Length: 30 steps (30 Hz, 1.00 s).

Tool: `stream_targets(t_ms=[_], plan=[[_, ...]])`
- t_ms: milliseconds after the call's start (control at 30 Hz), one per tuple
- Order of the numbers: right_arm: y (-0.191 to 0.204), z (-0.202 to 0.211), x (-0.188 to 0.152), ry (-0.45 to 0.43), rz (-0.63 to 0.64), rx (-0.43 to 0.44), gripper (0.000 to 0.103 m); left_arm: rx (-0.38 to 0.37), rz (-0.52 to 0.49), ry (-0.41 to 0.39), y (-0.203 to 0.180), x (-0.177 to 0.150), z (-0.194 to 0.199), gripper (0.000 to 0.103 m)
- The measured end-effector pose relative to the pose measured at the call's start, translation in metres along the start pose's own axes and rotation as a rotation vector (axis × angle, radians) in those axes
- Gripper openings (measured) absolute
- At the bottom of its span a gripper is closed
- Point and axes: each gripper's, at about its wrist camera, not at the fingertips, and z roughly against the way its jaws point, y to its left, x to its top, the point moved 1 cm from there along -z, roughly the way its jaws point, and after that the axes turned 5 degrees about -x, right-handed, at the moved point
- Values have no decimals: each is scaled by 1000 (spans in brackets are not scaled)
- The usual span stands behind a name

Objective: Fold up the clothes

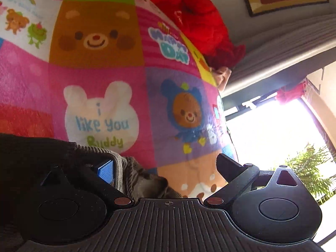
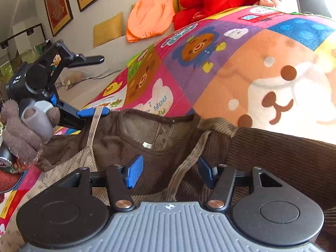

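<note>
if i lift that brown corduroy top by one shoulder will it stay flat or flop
The brown corduroy top will likely flop: it already lies creased and bunched on the patchwork blanket. The thick ribbed fabric looks fairly heavy for a garment, so it should drape straight down. Its ribbing probably grips well and won't slip from the left gripper.

Readable txt, mostly on the patchwork blanket:
- white bunny patch: "i like you" in blue, "Buddy" in green below; same patch in right wrist view shows only "you", rotated
- pink striped patch: blue bubble letters, too blurred to read
- white patch top left: faint lettering under rainbow, unreadable
- camera body on left gripper: small white print, illegible
- tag inside brown corduroy garment collar: too small to read
</note>
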Motion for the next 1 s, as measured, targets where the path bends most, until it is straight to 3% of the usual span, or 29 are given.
stream_targets(t_ms=[167,233,267,300,400,467,633,800,900,1000], plan=[[-4,-33,17,64,-52,24,58,46,-54,-1,9,-3,1,100],[-9,-39,26,19,-24,-68,56,61,-67,4,14,-3,-1,100],[-12,-38,31,-12,0,-119,41,72,-73,11,17,-2,-1,100],[-15,-38,36,-44,23,-170,36,89,-78,16,18,-2,-2,100],[-21,-23,42,-83,45,-219,37,152,-119,49,18,-5,5,101],[-23,-7,42,-100,60,-233,42,199,-173,68,14,-9,16,102],[-22,58,11,-100,113,-213,55,258,-303,128,-5,-41,76,103],[-26,115,-42,-17,106,-217,62,277,-386,220,-16,-99,130,103],[-31,142,-70,-17,100,-295,62,303,-426,252,-21,-133,152,103],[-44,172,-84,-94,48,-413,63,357,-472,212,-29,-150,174,103]])
